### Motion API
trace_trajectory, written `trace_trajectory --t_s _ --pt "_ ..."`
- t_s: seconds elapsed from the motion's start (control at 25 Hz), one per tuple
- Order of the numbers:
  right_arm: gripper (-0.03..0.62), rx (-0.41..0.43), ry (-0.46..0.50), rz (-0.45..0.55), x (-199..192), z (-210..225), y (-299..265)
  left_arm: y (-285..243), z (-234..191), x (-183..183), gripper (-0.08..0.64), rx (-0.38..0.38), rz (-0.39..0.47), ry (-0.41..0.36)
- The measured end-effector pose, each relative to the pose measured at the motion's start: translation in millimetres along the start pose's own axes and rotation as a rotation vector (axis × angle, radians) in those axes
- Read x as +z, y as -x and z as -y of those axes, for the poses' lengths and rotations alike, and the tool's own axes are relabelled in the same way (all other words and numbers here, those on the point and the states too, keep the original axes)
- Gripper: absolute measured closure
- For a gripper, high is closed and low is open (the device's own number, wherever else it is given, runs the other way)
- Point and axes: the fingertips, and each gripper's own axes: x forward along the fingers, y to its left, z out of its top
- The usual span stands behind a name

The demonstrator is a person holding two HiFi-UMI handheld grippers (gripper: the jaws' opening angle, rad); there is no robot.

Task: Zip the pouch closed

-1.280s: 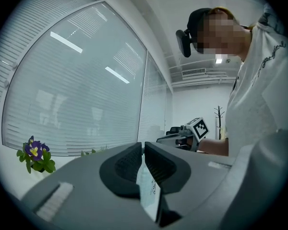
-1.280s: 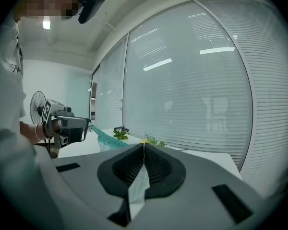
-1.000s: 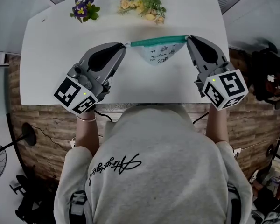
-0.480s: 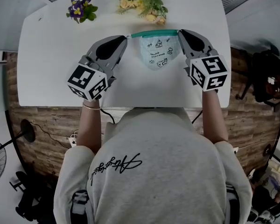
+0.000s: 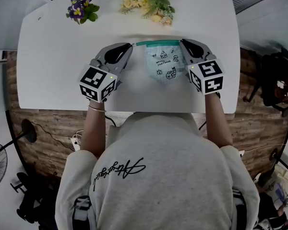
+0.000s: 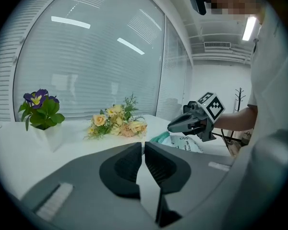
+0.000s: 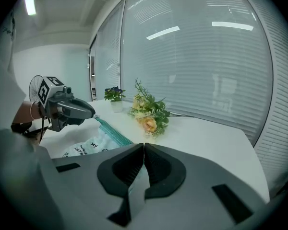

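My left gripper (image 5: pixel 131 45): jaws pressed together, pinching the left end of the teal zip band (image 5: pixel 157 43). My right gripper (image 5: pixel 181 42): jaws likewise together, nipped on the band's right end. Both point away from me and slightly down, each with its marker cube (image 5: pixel 98 83) nearest my body. Pouch (image 5: pixel 164 63): pale, printed with small dark cartoon figures, stretched between my two grippers by its top edge, its body sagging toward me into a rounded point. I cannot tell whether it rests on the table or hangs just clear, nor how far the zip is run. Table (image 5: pixel 53 56): white, rectangular, directly under both grippers. Purple flowers (image 5: pixel 80 11): small potted bunch, far left of the table, well apart from the pouch. Yellow bouquet (image 5: pixel 149 4): lying at the far edge, just beyond the zip band. Window blinds (image 6: pixel 86 47): behind the table, closed.
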Motion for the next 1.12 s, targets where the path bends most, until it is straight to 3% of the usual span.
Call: trace_trajectory --t_s 0.2,0.44,0.72,0.8,0.92,1.12 --pt "0.583 -0.011 0.061 -0.069 -17.0 -1.9 -7.5 -8.5 3.3 -16.5 0.538 0.003 -0.059 -0.017" --pt "0.580 -0.015 0.065 -0.093 -18.9 -2.5 -14.5 -15.2 0.3 -33.1 0.537 0.038 -0.144 -0.050" --pt "0.574 -0.029 0.070 -0.100 -19.7 -2.1 -17.8 -20.0 -1.2 -40.5 0.520 0.061 -0.164 -0.063" --pt "0.555 -0.032 0.065 -0.105 -21.2 -1.3 -17.7 -19.5 -1.0 -39.6 0.490 0.060 -0.155 -0.058" --pt "0.503 -0.042 0.050 -0.107 -23.8 -0.8 -18.1 -18.4 -3.3 -37.2 0.383 0.071 -0.133 -0.059" --pt "0.440 -0.064 0.012 -0.071 -21.2 -0.6 -10.5 -11.7 -7.4 -29.1 0.321 0.112 -0.091 -0.064"
